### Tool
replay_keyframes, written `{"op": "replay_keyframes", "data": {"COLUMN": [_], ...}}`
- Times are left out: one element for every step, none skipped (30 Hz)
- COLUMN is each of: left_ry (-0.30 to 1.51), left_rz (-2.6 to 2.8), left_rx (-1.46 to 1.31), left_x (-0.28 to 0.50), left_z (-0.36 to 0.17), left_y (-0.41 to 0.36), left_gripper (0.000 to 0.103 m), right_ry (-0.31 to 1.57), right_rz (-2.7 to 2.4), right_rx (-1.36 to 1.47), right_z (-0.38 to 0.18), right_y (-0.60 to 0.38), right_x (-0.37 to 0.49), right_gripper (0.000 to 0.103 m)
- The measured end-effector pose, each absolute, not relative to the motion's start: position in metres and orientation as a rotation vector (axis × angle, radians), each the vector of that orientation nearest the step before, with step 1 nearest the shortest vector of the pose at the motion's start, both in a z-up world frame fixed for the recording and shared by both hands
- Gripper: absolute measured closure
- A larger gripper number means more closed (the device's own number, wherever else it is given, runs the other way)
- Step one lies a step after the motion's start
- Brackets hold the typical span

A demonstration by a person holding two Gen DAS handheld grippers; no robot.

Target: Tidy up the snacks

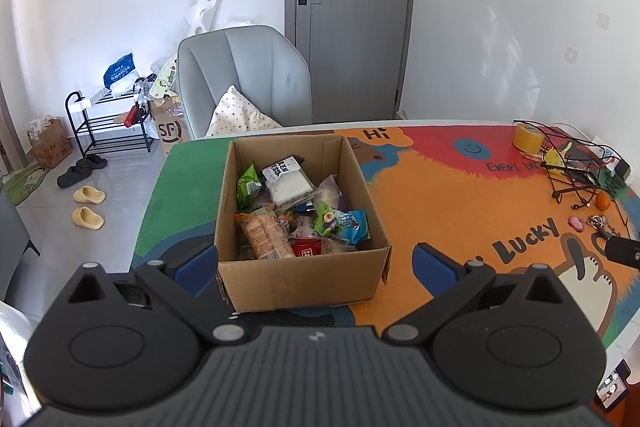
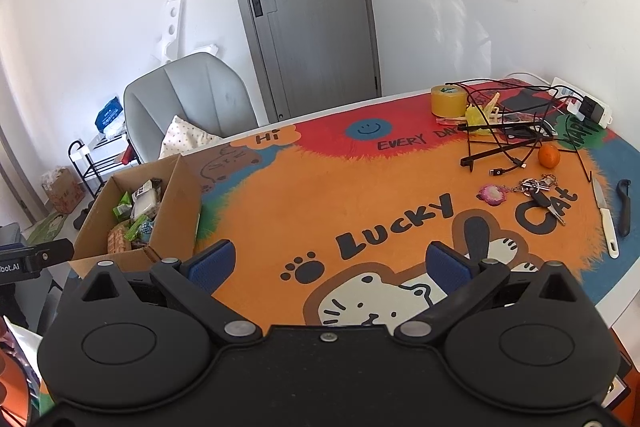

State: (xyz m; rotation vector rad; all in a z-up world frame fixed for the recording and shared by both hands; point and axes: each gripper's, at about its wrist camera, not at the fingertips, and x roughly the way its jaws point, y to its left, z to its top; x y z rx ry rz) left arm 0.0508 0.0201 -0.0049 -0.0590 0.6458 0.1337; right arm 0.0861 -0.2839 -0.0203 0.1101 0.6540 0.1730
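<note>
my left gripper spread wide, empty | open brown cardboard box of mixed snack packets dead ahead, just beyond its fingertips | my right gripper parted, empty, box far left | left nearer

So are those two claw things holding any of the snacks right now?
No. The left gripper and right gripper are both open and empty; the snacks lie in the cardboard box.

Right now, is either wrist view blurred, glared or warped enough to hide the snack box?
Left wrist view: sharp and evenly lit, the cardboard box and its snacks clear; fisheye bends the table edge. Right wrist view: also sharp, soft light patches on the wall, box pushed to the warped left margin.
</note>
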Motion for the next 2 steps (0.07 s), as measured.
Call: {"op": "replay_keyframes", "data": {"left_ry": [0.647,0.649], "left_rz": [0.133,0.132], "left_rx": [-0.058,-0.056], "left_x": [0.0509,0.0511], "left_z": [-0.0052,-0.0054], "left_y": [0.0198,0.0194], "left_gripper": [0.0,0.0], "right_ry": [0.655,0.655], "right_rz": [0.173,0.174], "right_rx": [0.107,0.105], "right_z": [-0.0205,-0.0206], "right_y": [-0.2835,-0.2832], "right_x": [0.086,0.086], "right_gripper": [0.0,0.0]}}
